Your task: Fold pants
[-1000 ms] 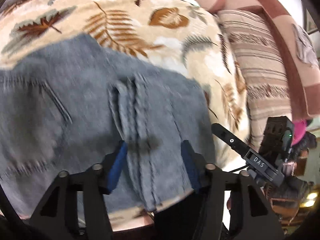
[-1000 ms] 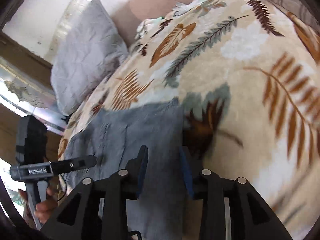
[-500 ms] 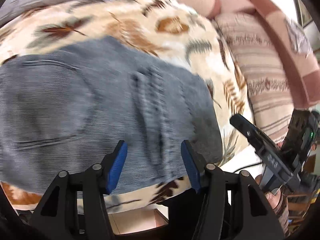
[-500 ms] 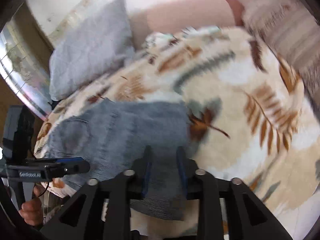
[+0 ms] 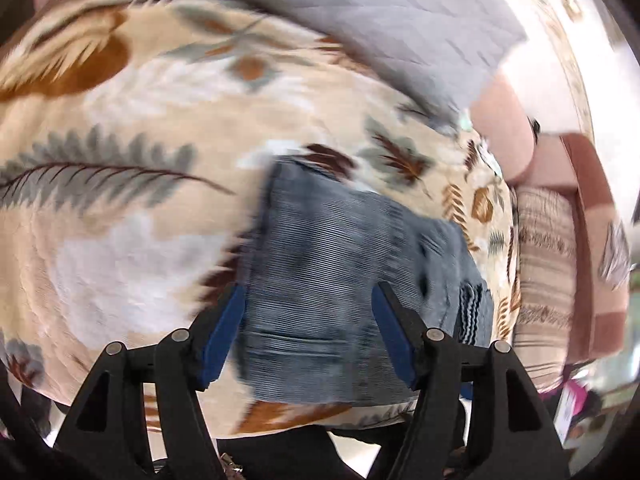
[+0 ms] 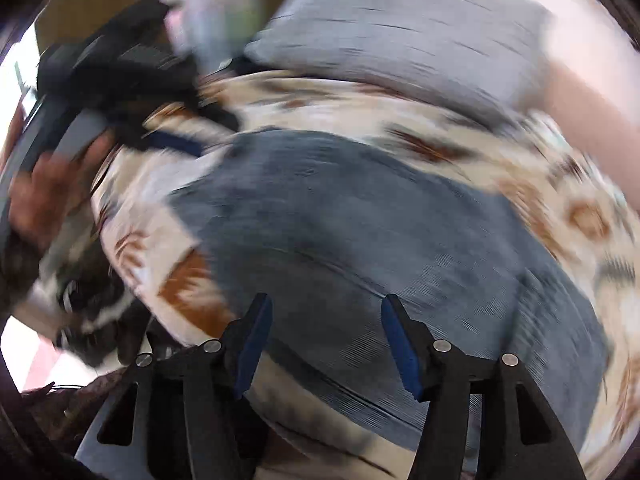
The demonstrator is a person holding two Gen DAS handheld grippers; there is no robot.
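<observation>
Looks like we're done folding: the pants [image 5: 352, 280] sit as a compact bundle in the lower middle of the frame on the leaf-print bed [image 5: 132, 208]. Left hand-held gripper [image 5: 308, 336] is released, right hand-held gripper [image 6: 326, 342] too, holding nothing. Next we'd probably just neaten the edges.

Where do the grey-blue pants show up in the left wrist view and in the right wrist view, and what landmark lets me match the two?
Left wrist: the pants lie lower centre-right on the leaf-print blanket, beyond the open left gripper.
Right wrist: the pants fill the centre and lower right, beyond the open right gripper.
Shared landmark: the grey pillow at the top of both views.
</observation>
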